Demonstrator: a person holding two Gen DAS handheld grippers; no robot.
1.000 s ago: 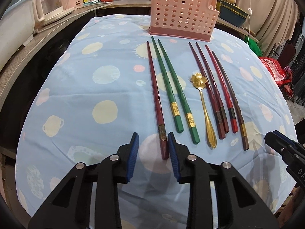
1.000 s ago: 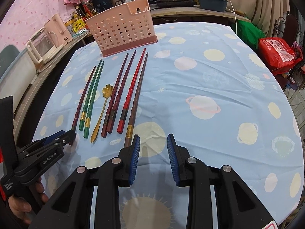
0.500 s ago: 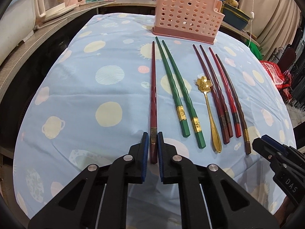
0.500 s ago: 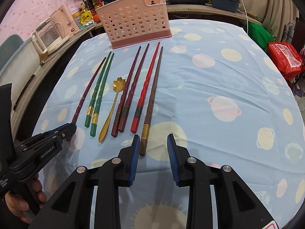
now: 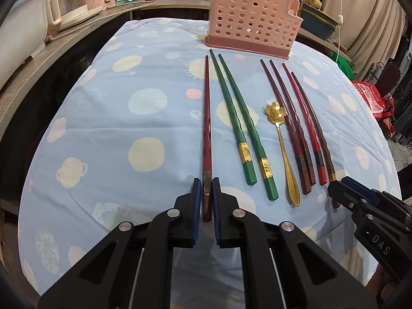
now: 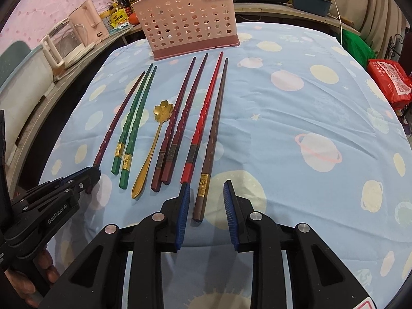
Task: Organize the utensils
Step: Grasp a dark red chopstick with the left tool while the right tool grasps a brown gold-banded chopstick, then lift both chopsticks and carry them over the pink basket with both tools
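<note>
Several chopsticks and a gold flower spoon (image 5: 282, 149) (image 6: 152, 149) lie in a row on the blue tablecloth, in front of a pink perforated utensil basket (image 5: 253, 23) (image 6: 188, 22). My left gripper (image 5: 206, 182) is shut on the thick end of the leftmost dark red chopstick (image 5: 206, 118) (image 6: 116, 126), which rests on the cloth. My right gripper (image 6: 206, 188) is open, its jaws on either side of the thick end of the rightmost brown chopstick (image 6: 212, 139) (image 5: 312, 126). A pair of green chopsticks (image 5: 237, 118), a dark red pair (image 6: 180, 118) and a bright red chopstick (image 6: 203, 121) lie between.
A counter with a white kettle (image 6: 77, 38), bottles and pots runs behind and left of the table. A red bag (image 6: 388, 79) sits off the right edge. The tablecloth (image 6: 309, 118) to the right of the chopsticks is bare.
My left gripper has closed on the end of the leftmost dark red chopstick. My right gripper has moved forward and left until its open jaws straddle the brown chopstick's end.
</note>
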